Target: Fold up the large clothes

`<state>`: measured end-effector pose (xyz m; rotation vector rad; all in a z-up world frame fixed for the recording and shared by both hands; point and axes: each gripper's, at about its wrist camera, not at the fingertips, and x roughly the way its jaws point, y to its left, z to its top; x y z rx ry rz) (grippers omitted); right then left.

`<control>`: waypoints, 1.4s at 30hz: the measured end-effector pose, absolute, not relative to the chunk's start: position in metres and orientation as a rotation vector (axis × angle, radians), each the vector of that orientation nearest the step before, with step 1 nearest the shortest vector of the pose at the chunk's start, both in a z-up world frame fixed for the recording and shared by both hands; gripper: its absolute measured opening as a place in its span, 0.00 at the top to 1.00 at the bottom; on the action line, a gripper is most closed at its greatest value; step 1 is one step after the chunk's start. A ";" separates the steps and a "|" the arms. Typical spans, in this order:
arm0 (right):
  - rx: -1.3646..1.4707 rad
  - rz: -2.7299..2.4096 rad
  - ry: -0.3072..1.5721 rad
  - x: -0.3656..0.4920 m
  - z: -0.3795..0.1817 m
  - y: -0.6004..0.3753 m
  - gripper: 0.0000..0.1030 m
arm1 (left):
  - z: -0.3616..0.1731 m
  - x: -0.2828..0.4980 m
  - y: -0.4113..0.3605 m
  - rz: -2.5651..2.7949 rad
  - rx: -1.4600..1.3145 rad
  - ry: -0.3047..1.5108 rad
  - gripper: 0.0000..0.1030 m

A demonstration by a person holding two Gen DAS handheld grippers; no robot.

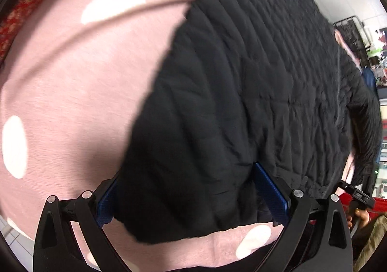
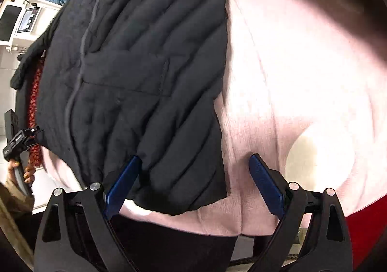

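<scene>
A large black quilted jacket (image 1: 241, 93) lies spread on a pink cloth with white dots (image 1: 72, 93). My left gripper (image 1: 186, 175) is open, and the jacket's near hem corner lies between its blue pads (image 1: 271, 189). In the right wrist view the jacket (image 2: 135, 78) fills the left half, with a pocket flap on its front. My right gripper (image 2: 196, 165) is open, its left pad (image 2: 123, 185) against the jacket's lower corner and its right pad over the pink cloth (image 2: 290, 78). One sleeve hangs off the far side (image 1: 362, 126).
A red patterned edge (image 1: 21, 15) borders the pink cloth. The other gripper and the hand holding it show at the side of each view (image 2: 17, 141) (image 1: 355, 197). Shop racks and white appliances (image 2: 21, 20) stand in the background.
</scene>
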<state>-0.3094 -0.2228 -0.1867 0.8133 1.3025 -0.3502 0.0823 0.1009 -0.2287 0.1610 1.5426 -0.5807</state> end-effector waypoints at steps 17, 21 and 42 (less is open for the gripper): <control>0.859 -0.171 1.104 -0.345 -0.066 -0.213 0.89 | -0.129 0.041 0.078 -0.924 0.272 1.389 0.89; 0.840 -0.182 1.167 -0.361 -0.060 -0.217 0.89 | -0.131 0.021 0.084 -0.958 0.330 1.429 0.89; 0.713 -0.400 1.241 -0.310 -0.070 -0.239 0.27 | -0.136 0.055 0.047 -0.632 0.529 1.296 0.15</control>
